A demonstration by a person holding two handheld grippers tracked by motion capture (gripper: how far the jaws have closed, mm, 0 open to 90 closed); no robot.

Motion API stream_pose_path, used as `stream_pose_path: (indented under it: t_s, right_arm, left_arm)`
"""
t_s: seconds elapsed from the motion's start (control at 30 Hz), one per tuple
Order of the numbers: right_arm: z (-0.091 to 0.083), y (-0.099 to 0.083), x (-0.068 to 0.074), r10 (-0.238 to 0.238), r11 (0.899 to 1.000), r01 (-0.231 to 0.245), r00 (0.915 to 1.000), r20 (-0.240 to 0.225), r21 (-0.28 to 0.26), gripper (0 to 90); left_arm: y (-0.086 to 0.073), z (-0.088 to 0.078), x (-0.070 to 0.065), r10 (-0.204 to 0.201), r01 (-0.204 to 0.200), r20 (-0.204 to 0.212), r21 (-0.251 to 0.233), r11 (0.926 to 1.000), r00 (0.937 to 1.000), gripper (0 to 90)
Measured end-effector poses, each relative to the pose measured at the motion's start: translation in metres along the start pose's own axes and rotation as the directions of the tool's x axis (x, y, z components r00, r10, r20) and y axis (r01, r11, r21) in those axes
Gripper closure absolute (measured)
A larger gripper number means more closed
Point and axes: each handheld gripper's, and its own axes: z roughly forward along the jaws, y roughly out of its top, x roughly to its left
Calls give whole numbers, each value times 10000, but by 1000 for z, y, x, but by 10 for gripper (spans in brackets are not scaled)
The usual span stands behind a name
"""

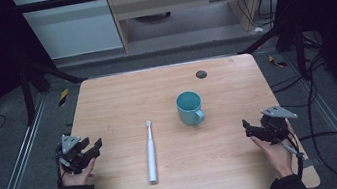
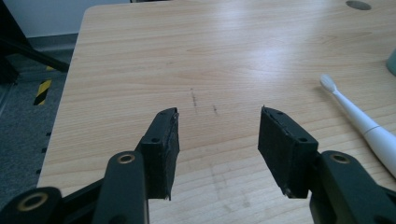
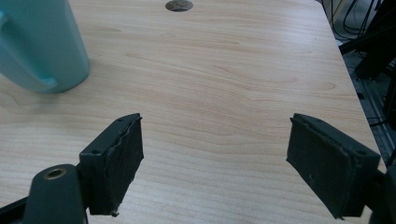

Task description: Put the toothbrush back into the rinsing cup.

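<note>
Centrally, toothbrush (image 1: 151, 151) beside upright teal mug (image 1: 189, 108).

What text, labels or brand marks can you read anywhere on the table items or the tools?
None readable: the white toothbrush, the teal mug and the wooden table bear no visible print.
The left tool and right tool show no lettering either.

Dim surroundings, soft glare on table (image 2: 261, 51), slightly blurred
</note>
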Motion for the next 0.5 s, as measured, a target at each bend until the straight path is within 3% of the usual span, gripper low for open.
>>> stream_pose_path:
  t_s: [0.07,0.2,0.33,0.5]
  right_arm:
    - [-2,0,1,-190,9998,190,9998,38,14,186]
    - [-5,-2,4,-117,9999,117,9998,-138,-23,191]
    - [-7,-1,6,-201,9998,200,9996,-178,-35,199]
    - [-6,-1,9,-307,9995,309,9991,-284,80,202]
  left_arm:
    - [0,0,-2,-15,15,116,20,10000,9999,475]
    - [2,-2,-14,119,-126,502,141,9998,9987,459]
    - [6,-2,-30,416,-490,1114,648,9967,9929,403]
    - [8,-2,-43,548,-682,1452,885,9937,9879,348]
